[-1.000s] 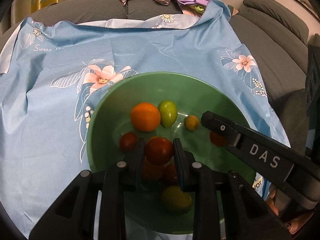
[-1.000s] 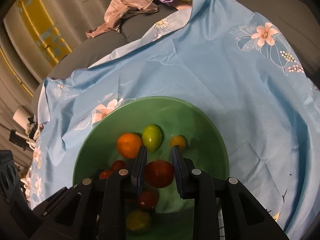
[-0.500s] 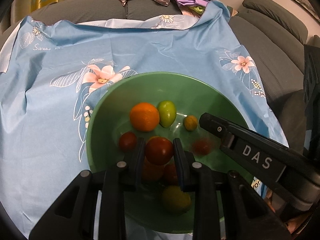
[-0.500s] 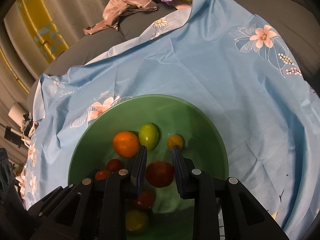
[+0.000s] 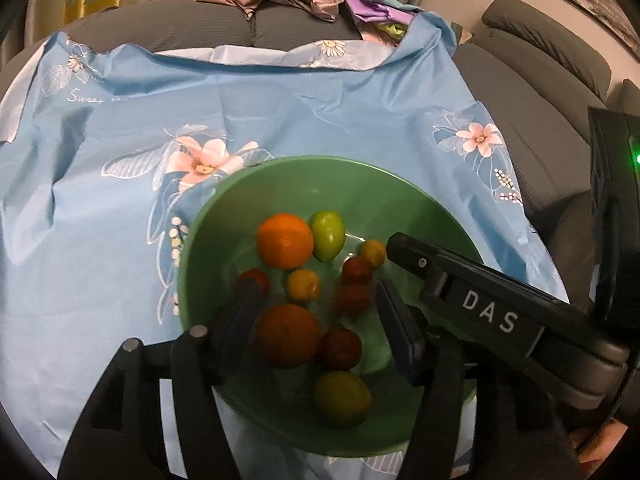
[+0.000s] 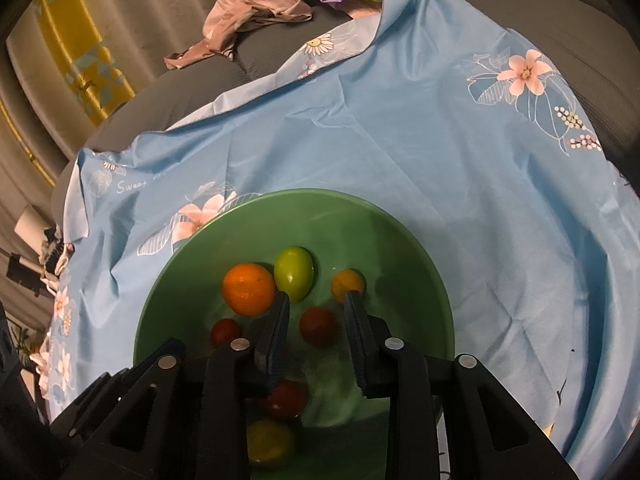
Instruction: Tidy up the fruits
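Blue floral cloth (image 5: 280,112) — green bowl (image 5: 304,176), lime (image 5: 328,235) upright, both tongs (image 5: 316,320) (image 6: 316,320) empty

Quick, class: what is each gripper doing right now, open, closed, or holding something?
Left gripper: open above the green bowl, holding nothing.
Right gripper: open, holding nothing; a red fruit lies loose in the bowl below it.

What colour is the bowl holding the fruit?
Green; the bowl shows best in the right wrist view.
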`<state>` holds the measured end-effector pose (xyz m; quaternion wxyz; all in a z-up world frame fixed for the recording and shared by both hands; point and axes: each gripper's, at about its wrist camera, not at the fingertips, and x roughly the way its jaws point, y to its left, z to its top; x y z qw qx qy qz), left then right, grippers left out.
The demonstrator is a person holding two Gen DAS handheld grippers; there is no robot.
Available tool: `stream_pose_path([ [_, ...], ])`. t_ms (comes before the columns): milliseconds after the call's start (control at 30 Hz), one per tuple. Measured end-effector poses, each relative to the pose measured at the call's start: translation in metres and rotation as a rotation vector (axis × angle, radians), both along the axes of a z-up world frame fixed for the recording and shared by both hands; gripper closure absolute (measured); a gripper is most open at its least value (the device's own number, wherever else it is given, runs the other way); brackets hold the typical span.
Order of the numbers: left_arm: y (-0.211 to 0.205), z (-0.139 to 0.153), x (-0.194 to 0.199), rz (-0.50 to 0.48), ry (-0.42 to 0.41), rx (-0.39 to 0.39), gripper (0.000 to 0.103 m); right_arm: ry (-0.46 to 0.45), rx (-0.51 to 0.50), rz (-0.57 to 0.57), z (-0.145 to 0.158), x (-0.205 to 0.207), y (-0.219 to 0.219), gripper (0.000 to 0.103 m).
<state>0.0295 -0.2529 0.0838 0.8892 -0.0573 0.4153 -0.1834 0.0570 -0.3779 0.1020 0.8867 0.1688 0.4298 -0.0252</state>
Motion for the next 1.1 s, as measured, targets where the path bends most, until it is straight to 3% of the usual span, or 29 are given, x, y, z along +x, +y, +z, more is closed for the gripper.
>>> stream_pose_path([
  [233, 0.014, 0.027, -0.015, 0.034, -0.078, 0.001, 0.022, -0.098, 0.05, -0.016, 0.017, -0.013, -0.006, 0.058],
  [400, 0.018, 0.042, -0.029, 0.062, -0.163, 0.069, 0.001, -0.143, 0.051, -0.035, 0.031, -0.023, -0.007, 0.051],
  [467, 0.018, 0.046, -0.035, 0.07, -0.199, 0.107, 0.001, -0.163, 0.055, -0.042, 0.036, -0.028, -0.009, 0.045],
  [567, 0.022, 0.048, -0.038, 0.053, -0.204, 0.085, 0.001, -0.183, 0.029, -0.064, 0.044, -0.034, -0.009, 0.04],
  [1100, 0.021, 0.05, -0.046, 0.05, -0.202, 0.057, 0.001, -0.177, -0.005, -0.055, 0.048, -0.033, -0.001, 0.039],
])
